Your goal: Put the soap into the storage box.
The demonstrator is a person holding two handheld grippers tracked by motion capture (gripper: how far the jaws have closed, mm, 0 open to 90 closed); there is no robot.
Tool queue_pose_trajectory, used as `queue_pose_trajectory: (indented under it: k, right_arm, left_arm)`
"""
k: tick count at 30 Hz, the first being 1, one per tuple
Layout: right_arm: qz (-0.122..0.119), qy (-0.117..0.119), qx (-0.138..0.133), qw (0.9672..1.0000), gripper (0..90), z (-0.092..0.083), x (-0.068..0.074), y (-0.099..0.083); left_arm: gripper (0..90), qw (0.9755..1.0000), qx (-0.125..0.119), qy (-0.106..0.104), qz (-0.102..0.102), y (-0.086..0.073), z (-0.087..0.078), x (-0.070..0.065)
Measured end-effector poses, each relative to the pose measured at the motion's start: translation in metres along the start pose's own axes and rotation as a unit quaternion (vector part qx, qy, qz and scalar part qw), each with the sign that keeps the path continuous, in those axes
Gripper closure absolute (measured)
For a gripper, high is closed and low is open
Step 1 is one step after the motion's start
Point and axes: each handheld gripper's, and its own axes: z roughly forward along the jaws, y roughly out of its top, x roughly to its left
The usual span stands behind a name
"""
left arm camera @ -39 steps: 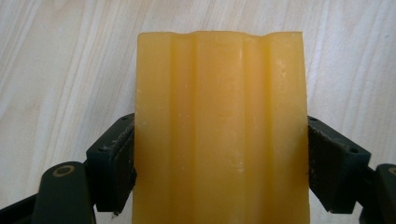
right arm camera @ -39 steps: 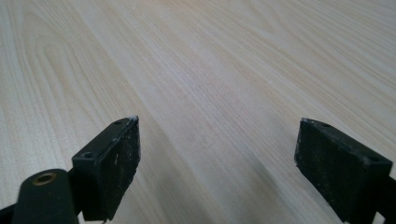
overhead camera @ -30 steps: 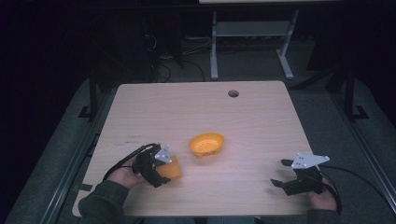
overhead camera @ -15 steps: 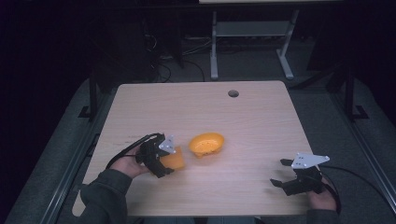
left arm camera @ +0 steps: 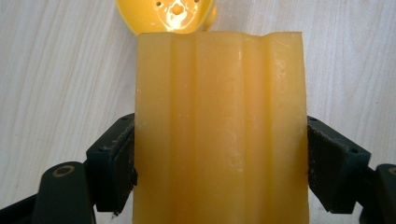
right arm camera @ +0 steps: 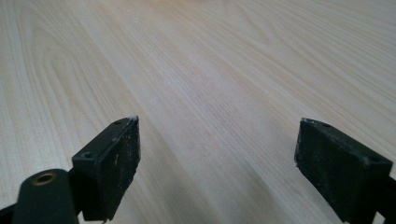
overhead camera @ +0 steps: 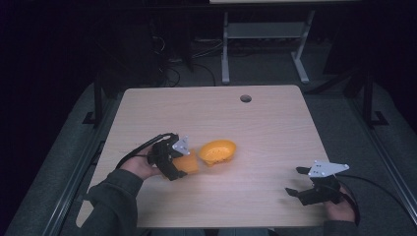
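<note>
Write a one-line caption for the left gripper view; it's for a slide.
Left gripper clamps a ribbed orange block, pointing toward the yellow bowl on the table.

The left gripper (overhead camera: 183, 164) is on the move, sliding forward and to the right across the table (overhead camera: 255, 123) with the orange ribbed block (overhead camera: 187, 163) clamped between its jaws. A second ago there was a clear gap between block and orange bowl (overhead camera: 217, 151); now the block's front edge sits just beside the bowl's near rim, and the person's left forearm (overhead camera: 115, 196) has stretched further in.
</note>
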Motion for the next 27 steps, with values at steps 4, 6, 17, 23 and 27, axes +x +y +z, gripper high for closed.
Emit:
queue_pose_trajectory:
  k: [4,6,17,23,27]
  right_arm:
    - [-0.005,0.001,-0.001,1.0,13.7,0.001,0.001,0.001]
    - [-0.005,0.002,-0.001,1.0,13.7,0.001,0.001,0.001]
    - [-0.005,0.0,0.0,1.0,13.7,0.0,0.001,0.001]
    - [-0.005,0.0,-0.001,1.0,13.7,-0.001,0.001,0.002]
    - [-0.005,0.0,-0.002,1.0,13.7,-0.001,0.001,0.001]
  left_arm:
    - [20.8,1.0,-0.003,0.002,0.004,0.006,-0.005,0.002]
    - [20.8,1.0,-0.006,0.0,0.005,0.009,-0.006,0.004]
    - [20.8,0.9997,-0.011,0.0,0.022,0.029,-0.005,0.013]
    - [20.8,0.9995,-0.018,0.001,0.027,0.04,-0.005,0.018]
    - [20.9,0.9994,-0.018,-0.004,0.031,0.048,-0.003,0.021]
